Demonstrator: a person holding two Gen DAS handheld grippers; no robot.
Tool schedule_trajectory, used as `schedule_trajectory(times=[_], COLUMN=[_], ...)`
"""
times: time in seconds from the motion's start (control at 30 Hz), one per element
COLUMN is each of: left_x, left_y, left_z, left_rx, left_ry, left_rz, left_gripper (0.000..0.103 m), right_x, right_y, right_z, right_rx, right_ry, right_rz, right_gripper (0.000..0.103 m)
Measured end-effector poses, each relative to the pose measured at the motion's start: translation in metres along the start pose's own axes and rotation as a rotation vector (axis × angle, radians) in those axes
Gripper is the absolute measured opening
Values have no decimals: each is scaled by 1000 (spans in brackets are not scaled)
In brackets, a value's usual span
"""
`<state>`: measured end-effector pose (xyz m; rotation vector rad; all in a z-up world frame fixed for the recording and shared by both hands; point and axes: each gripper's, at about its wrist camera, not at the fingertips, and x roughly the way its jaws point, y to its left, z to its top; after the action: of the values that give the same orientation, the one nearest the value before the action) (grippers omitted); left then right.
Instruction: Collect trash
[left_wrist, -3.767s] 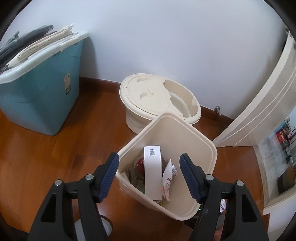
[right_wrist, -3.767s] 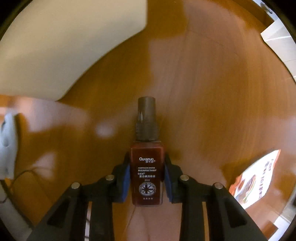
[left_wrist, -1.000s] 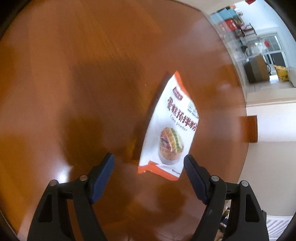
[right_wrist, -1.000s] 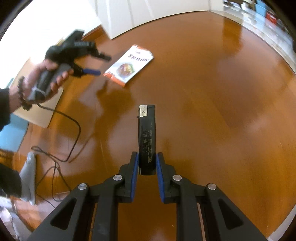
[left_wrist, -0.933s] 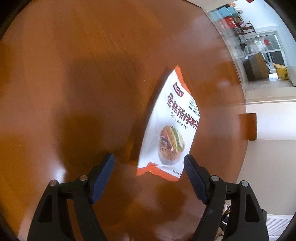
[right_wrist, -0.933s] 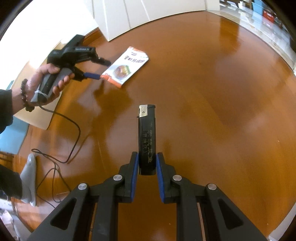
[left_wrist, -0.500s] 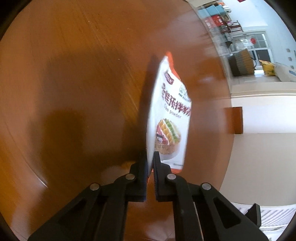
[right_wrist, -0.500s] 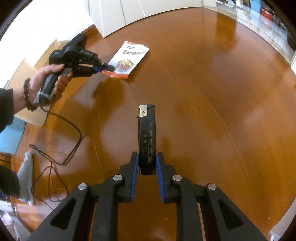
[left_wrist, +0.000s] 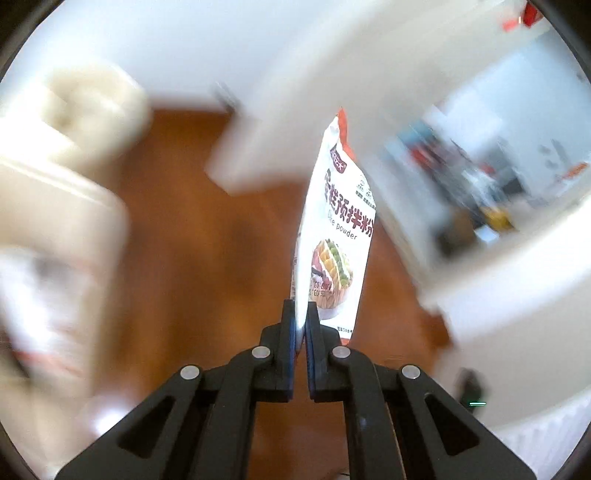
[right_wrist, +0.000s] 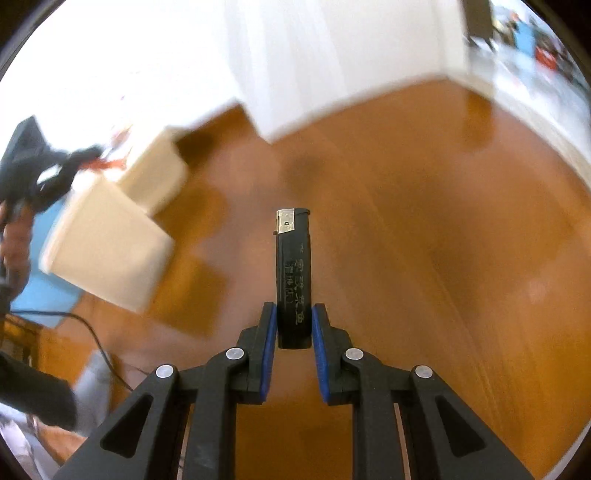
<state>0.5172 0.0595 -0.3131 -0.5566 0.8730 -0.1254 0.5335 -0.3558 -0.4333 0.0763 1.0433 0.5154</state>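
Now that the flat white and orange cake-powder packet (left_wrist: 334, 236), which lay on the glossy wooden floor (left_wrist: 207, 236) a second ago between wide-open jaws, hangs clear of the boards, the left gripper (left_wrist: 301, 321) has its jaws pressed tight on the packet's lower edge. To the left in its blurred view sits the cream plastic waste bin (left_wrist: 55, 206), probably where this piece goes next. In the right wrist view that bin (right_wrist: 107, 243) lies at the left, with the left gripper near it. Further right, the right gripper (right_wrist: 293, 325) keeps its narrow clamp on the slim black lighter with a metal cap (right_wrist: 293, 273), lifted above the floor. Both hands therefore carry trash, and only the drop remains.
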Motion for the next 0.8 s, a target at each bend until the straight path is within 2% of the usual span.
schedule_trajectory(times=[0.07, 0.1, 0.17, 0.27, 0.33, 0.4, 0.43, 0.47, 0.5, 0.6, 0.73, 0.8], left_x=[-58, -70, -82, -74, -65, -69, -81, -94, -101, -150, -223, -257], left_y=[28, 43, 78, 100, 112, 117, 122, 120, 108, 82, 60, 60], left_z=[7, 8, 2, -15, -23, -32, -39, -46, -47, -54, -62, -64], left_rx=[4, -29, -115, -183, -242, -332, -409, -435, -430, -342, -252, -237], left_ry=[-99, -105, -80, -25, 86, 133, 153, 132, 107, -14, -193, -270], left_rz=[179, 232, 302, 451, 483, 421, 367, 334, 335, 387, 497, 521], left_gripper=[5, 5, 5, 8, 9, 9, 9, 9, 9, 9, 9, 10], right_x=[-16, -26, -39, -59, -66, -68, -69, -68, -68, -60, -22, 6], right_y=[45, 76, 118, 175, 209, 232, 250, 260, 270, 309, 368, 394], right_z=[32, 49, 65, 84, 94, 100, 106, 109, 116, 130, 145, 145], right_rx=[-50, -87, -151, -215, -257, -282, -296, -301, -304, -310, -315, -299], right_ry=[-43, -61, -74, -59, -7, 34, 54, 64, 72, 61, 54, 75], right_rz=[57, 93, 114, 137, 138, 134, 137, 137, 141, 151, 168, 173], right_gripper=[20, 20, 20, 20, 20, 21, 21, 21, 21, 21, 21, 20])
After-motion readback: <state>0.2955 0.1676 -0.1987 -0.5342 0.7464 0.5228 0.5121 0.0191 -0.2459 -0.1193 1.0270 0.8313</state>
